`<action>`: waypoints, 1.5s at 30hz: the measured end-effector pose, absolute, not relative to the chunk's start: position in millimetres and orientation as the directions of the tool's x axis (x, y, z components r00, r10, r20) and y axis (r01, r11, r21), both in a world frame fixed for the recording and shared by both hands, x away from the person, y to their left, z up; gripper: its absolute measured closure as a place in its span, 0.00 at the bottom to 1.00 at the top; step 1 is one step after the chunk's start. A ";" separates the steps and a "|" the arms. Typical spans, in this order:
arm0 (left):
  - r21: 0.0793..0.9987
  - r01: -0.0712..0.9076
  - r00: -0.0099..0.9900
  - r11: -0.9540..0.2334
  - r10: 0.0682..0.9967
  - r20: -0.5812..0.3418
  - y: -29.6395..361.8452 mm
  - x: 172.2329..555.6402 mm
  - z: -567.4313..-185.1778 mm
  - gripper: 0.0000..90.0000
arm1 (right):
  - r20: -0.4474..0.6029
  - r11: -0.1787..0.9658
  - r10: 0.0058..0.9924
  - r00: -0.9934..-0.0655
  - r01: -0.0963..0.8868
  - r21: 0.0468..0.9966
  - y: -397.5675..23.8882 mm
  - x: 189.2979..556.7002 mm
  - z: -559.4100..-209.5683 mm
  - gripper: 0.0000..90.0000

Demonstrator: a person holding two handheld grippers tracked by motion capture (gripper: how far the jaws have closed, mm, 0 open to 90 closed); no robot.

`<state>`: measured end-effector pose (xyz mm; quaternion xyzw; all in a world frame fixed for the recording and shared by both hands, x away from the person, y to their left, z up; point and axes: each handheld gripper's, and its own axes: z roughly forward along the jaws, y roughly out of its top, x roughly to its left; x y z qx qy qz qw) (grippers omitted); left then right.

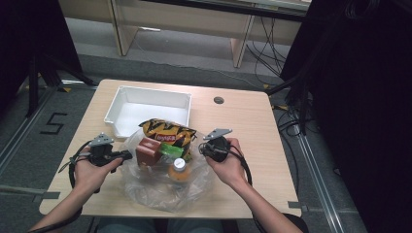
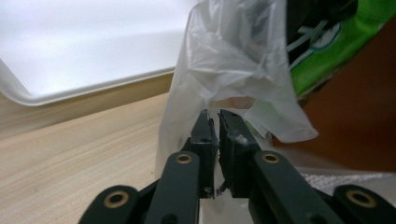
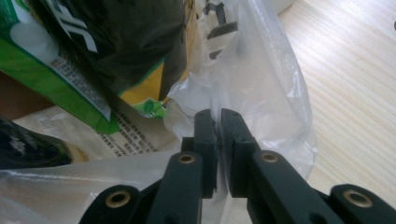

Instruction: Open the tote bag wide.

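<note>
A clear plastic bag point(image 1: 156, 191) lies on the wooden table point(image 1: 243, 121), holding a yellow-and-black chip packet point(image 1: 167, 131), a brown carton point(image 1: 145, 151), a green packet point(image 1: 171, 149) and an orange bottle point(image 1: 179, 171). My left gripper point(image 1: 127, 155) sits at the bag's left edge. In the left gripper view its jaws point(image 2: 218, 116) stand a thin slit apart, with the bag film point(image 2: 233, 70) rising from the tips. My right gripper point(image 1: 203, 148) is at the bag's right edge. Its jaws point(image 3: 218, 116) also show a narrow gap, with bag film point(image 3: 261, 79) at the tips.
A white empty tray point(image 1: 127, 93) stands just behind the bag at the table's back left. A round cable hole point(image 1: 218, 100) is at the back. Bare wood lies to the right of the bag. Dark curtains and cables flank the table.
</note>
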<state>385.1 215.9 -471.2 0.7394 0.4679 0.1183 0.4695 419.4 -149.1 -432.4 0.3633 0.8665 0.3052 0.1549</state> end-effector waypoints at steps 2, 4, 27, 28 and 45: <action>0.815 0.569 0.535 -0.111 0.802 -0.264 217.2 381.8 -467.3 0.90 | -0.040 0.545 0.724 -0.689 0.535 0.646 -149.4 416.7 -430.1 0.89; 0.823 0.557 0.538 -0.108 0.802 -0.260 218.8 377.7 -462.5 0.86 | -0.023 0.512 0.729 -0.684 0.523 0.681 -149.5 410.9 -427.4 0.82; 0.862 0.482 0.589 -0.155 0.786 -0.188 218.6 354.6 -445.7 0.79 | -0.006 0.481 0.598 -0.801 0.354 0.802 -149.1 332.5 -369.6 0.84; 0.858 0.487 0.589 -0.160 0.786 -0.187 218.4 354.5 -446.4 0.80 | 0.002 0.491 0.595 -0.804 0.366 0.790 -148.7 330.4 -373.6 0.86; 0.801 0.554 0.590 -0.226 0.786 -0.186 211.9 363.9 -467.7 0.87 | 0.078 0.601 0.627 -0.775 0.545 0.584 -158.3 356.4 -451.6 0.98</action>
